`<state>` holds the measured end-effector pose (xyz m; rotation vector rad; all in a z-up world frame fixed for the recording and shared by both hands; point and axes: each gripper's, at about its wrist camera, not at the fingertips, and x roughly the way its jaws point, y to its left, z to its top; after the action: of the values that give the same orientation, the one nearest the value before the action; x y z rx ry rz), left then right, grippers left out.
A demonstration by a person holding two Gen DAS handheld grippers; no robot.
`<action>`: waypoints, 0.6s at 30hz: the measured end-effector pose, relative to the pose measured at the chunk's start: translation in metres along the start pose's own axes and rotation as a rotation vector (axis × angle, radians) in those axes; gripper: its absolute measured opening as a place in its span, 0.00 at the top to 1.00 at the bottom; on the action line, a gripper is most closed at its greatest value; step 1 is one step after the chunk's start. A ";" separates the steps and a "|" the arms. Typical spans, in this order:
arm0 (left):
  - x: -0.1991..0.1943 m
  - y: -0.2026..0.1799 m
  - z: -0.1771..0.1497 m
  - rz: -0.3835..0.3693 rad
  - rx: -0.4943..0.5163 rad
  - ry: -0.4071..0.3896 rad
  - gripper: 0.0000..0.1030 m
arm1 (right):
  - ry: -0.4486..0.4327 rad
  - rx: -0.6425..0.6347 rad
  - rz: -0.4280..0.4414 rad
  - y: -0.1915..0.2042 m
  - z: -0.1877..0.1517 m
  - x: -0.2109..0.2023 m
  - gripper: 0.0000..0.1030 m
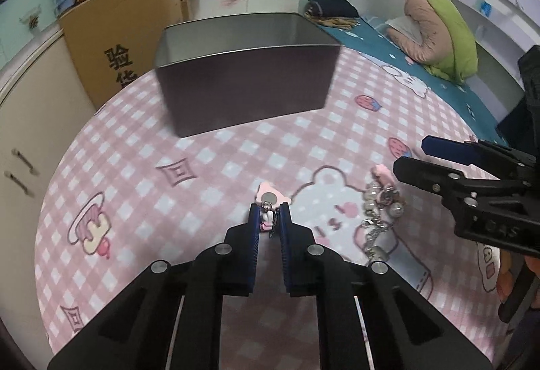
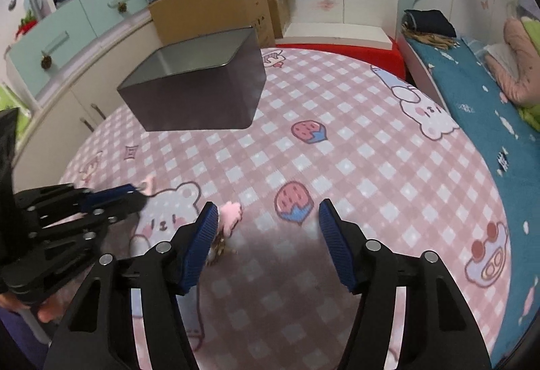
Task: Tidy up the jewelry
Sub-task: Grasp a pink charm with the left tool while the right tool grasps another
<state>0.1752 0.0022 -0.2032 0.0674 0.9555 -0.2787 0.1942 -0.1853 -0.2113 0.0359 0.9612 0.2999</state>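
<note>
My left gripper (image 1: 270,216) is shut on a small pink charm (image 1: 271,197) with a silver disc, just above the pink checked tablecloth (image 1: 236,160). It also shows at the left of the right wrist view (image 2: 135,192). A beaded silver keychain with a pink charm (image 1: 383,201) lies to its right. My right gripper (image 2: 266,218) is open above the cloth; its left finger (image 2: 202,235) is beside that pink charm (image 2: 231,216). An open dark metal tin (image 1: 248,83) stands farther back, seen too in the right wrist view (image 2: 195,89).
A cardboard box (image 1: 121,42) and cream cabinets (image 1: 30,140) stand left of the table. A bed with a teal sheet (image 2: 479,106) and folded clothes lies to the right. A red stool (image 2: 371,54) is behind the table.
</note>
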 end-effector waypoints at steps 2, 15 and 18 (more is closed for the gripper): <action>-0.001 0.005 -0.001 0.000 -0.012 -0.002 0.90 | 0.016 -0.023 -0.015 0.005 0.002 0.006 0.44; -0.003 0.015 -0.004 -0.034 -0.027 -0.007 0.90 | 0.044 -0.071 -0.085 0.003 -0.007 0.001 0.77; -0.004 0.016 -0.004 -0.039 -0.029 -0.008 0.90 | 0.033 -0.051 -0.087 -0.006 -0.012 -0.004 0.81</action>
<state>0.1744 0.0188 -0.2034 0.0213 0.9531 -0.3007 0.1833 -0.1934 -0.2160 -0.0579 0.9844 0.2450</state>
